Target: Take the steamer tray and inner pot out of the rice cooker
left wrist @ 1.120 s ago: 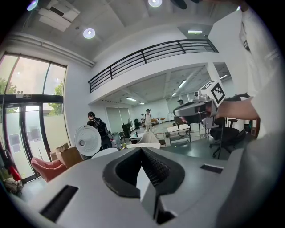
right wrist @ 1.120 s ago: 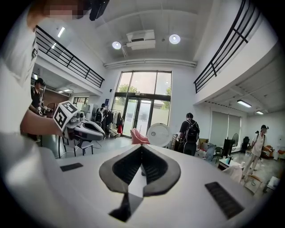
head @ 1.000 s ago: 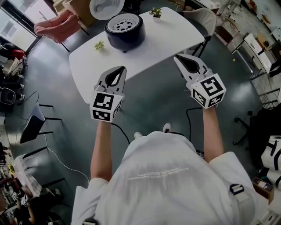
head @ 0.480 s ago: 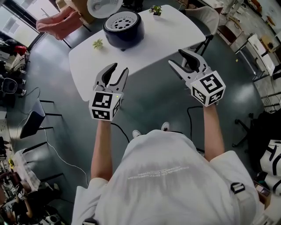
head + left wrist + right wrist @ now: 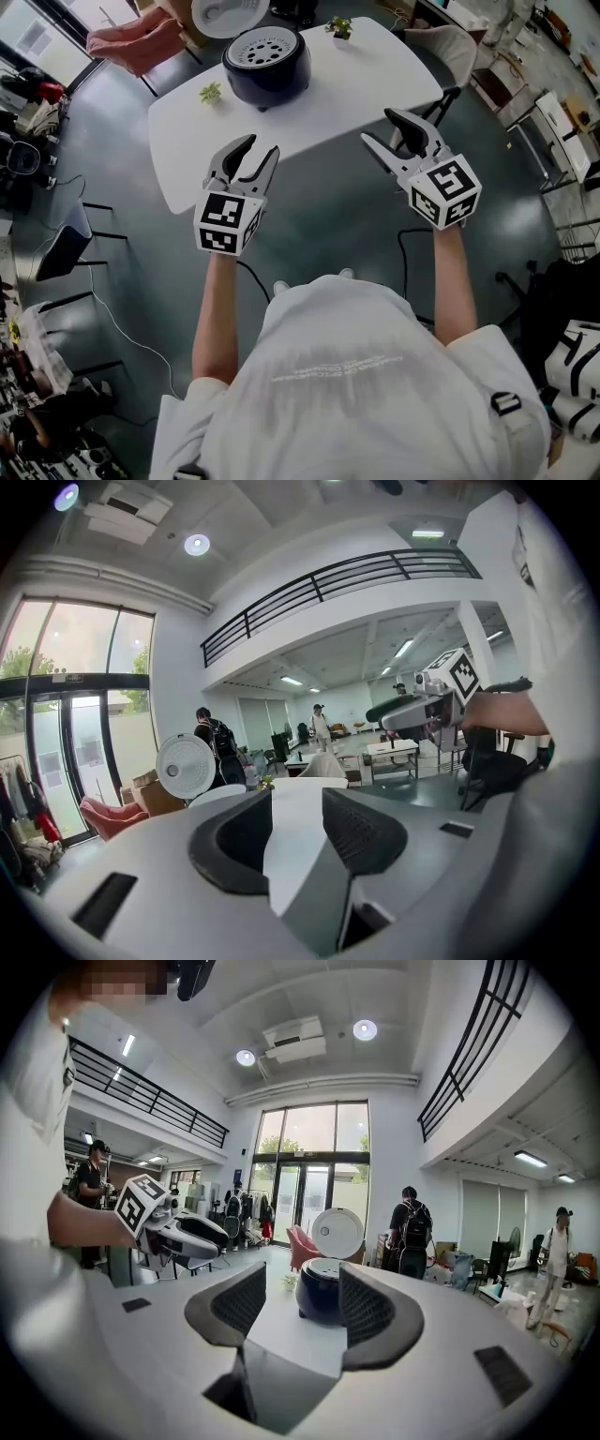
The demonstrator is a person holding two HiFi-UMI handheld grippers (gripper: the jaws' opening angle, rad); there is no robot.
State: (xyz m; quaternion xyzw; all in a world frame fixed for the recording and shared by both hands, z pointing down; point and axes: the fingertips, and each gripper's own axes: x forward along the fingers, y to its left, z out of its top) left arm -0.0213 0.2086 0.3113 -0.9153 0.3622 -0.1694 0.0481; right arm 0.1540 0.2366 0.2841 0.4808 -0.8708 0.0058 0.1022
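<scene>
A dark rice cooker (image 5: 266, 66) stands on the white table (image 5: 319, 108) with its white lid (image 5: 225, 11) raised. The white perforated steamer tray (image 5: 265, 45) sits in its top. Both grippers hang in the air short of the table's near edge, well away from the cooker. My left gripper (image 5: 259, 148) is open with nothing between its jaws, which have just been opening. My right gripper (image 5: 382, 128) is open wider and also holds nothing, its jaws having just been opening. The right gripper view frames the cooker (image 5: 317, 1288) far off between the jaws. The inner pot is hidden.
Two small potted plants (image 5: 211, 93) (image 5: 339, 26) stand on the table. A pink chair (image 5: 131, 42) is at the back left, a grey chair (image 5: 441, 42) at the right. Cables cross the floor (image 5: 112, 319). People (image 5: 410, 1232) stand behind the table.
Both grippers were shut a second ago and now stand open. Both have drifted a little toward the table.
</scene>
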